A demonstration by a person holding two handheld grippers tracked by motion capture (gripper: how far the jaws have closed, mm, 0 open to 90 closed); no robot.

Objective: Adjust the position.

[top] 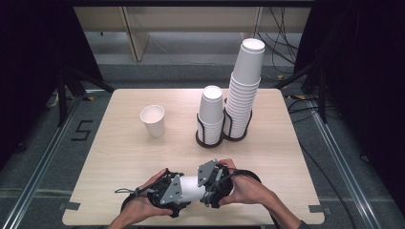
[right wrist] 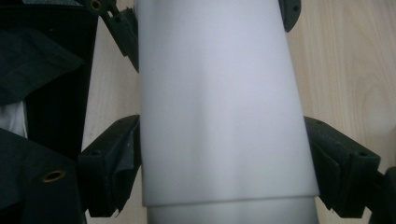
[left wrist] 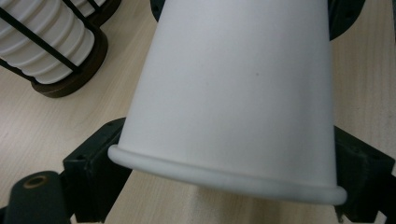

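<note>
A white paper cup point(top: 191, 188) lies on its side just above the table's front edge, held between both grippers. My left gripper point(top: 183, 192) is shut on it near the rolled rim; in the left gripper view the cup point(left wrist: 233, 93) tapers away from the camera between the two jaws of that gripper point(left wrist: 229, 179). My right gripper point(top: 204, 185) is shut on the cup's narrower part. In the right gripper view the cup wall point(right wrist: 219, 107) sits between this gripper's point(right wrist: 224, 168) jaws, with a faint seam across it near the camera. Whether that is a second nested cup, I cannot tell.
A single upright paper cup point(top: 153, 120) stands at the table's left middle. A short cup stack point(top: 210, 112) and a tall one point(top: 244, 86) stand in black wire holders point(top: 210, 140) right of centre; one such stack point(left wrist: 46, 42) is also in the left gripper view.
</note>
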